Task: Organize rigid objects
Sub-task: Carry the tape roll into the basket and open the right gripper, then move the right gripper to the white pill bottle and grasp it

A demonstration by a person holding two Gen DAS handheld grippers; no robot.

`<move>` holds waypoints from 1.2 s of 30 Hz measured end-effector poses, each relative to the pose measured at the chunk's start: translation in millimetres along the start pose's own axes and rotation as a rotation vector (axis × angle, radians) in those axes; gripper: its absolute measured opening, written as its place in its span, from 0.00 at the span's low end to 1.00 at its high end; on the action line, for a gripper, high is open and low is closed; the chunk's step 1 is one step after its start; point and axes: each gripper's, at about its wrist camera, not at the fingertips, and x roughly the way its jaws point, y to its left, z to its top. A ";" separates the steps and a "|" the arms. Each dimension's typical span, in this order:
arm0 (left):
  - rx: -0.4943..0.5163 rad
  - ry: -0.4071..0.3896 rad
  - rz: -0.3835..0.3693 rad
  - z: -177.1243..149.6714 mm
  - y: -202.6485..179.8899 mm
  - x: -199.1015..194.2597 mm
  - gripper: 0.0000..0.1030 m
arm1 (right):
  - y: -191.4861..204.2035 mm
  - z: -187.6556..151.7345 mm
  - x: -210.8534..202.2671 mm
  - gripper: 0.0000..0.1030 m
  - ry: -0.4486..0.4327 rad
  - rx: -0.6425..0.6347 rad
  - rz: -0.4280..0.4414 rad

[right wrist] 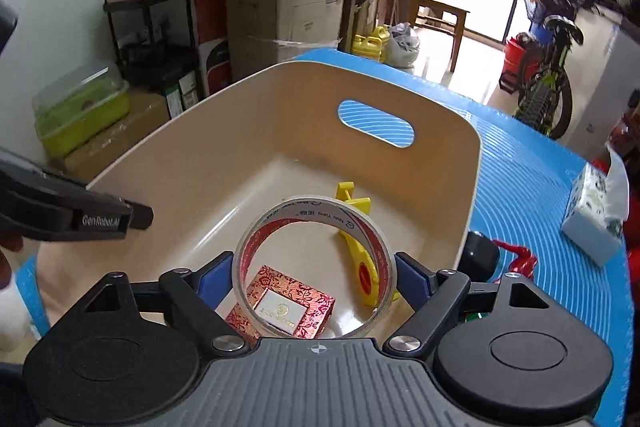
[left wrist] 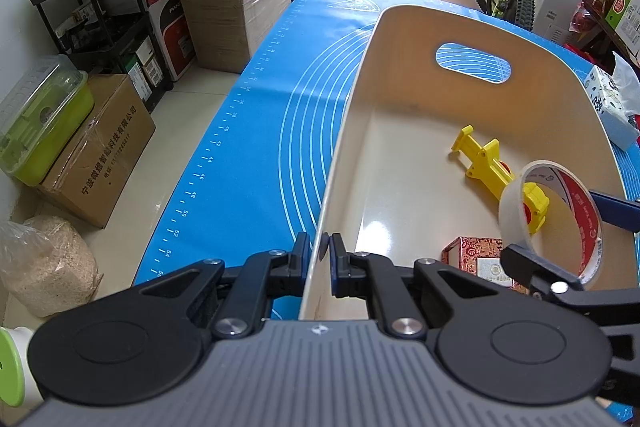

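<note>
Left claw: your left claw (left wrist: 320, 251) points steeply down and is pinched on the near left rim of the bin (left wrist: 352, 107), one pad outside the wall and one inside.
Right claw: your right claw (right wrist: 314, 277) tilts down over the bin's near end, its blue pads (right wrist: 412, 277) on either side of the tape roll (right wrist: 312, 267); whether they press it or only bracket it you cannot tell.
Tape: the roll hangs on edge above the bin floor, its hole facing the right wrist camera.
Bin contents: a red box (right wrist: 280, 307) lies under the roll, and a yellow tool (left wrist: 492, 163) lies beside it toward the far wall.
Worktop: the bin stands on the blue mat (left wrist: 248, 107); a tissue pack (right wrist: 592, 215) sits to its right.
</note>
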 end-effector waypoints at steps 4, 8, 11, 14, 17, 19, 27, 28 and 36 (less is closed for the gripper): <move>0.001 -0.001 0.006 0.0 -0.4 -0.3 0.12 | -6.6 3.2 -12.2 0.89 -0.021 0.029 0.015; 0.001 0.000 0.009 0.4 -0.5 0.1 0.12 | -11.0 4.7 -21.3 0.89 -0.034 0.032 0.038; -0.002 0.000 0.009 0.6 -0.4 0.2 0.12 | -15.7 5.0 -27.6 0.90 -0.048 0.038 0.029; -0.002 0.000 0.009 0.7 -0.8 0.2 0.12 | -27.2 5.2 -38.0 0.90 -0.070 0.060 0.014; -0.002 0.000 0.009 0.7 -0.8 0.2 0.12 | -43.4 4.0 -50.1 0.91 -0.092 0.079 -0.029; -0.003 0.000 0.008 0.5 -0.8 0.3 0.12 | -58.0 0.5 -57.2 0.93 -0.102 0.096 -0.065; -0.004 0.000 0.008 0.5 -1.2 0.5 0.12 | -124.2 -27.5 -61.5 0.94 -0.060 0.220 -0.186; -0.004 0.000 0.009 0.5 -1.0 0.5 0.12 | -129.8 -31.1 -59.1 0.94 -0.052 0.235 -0.196; -0.007 0.000 0.010 0.3 -1.1 0.6 0.12 | -155.5 -63.9 -25.2 0.94 0.052 0.300 -0.253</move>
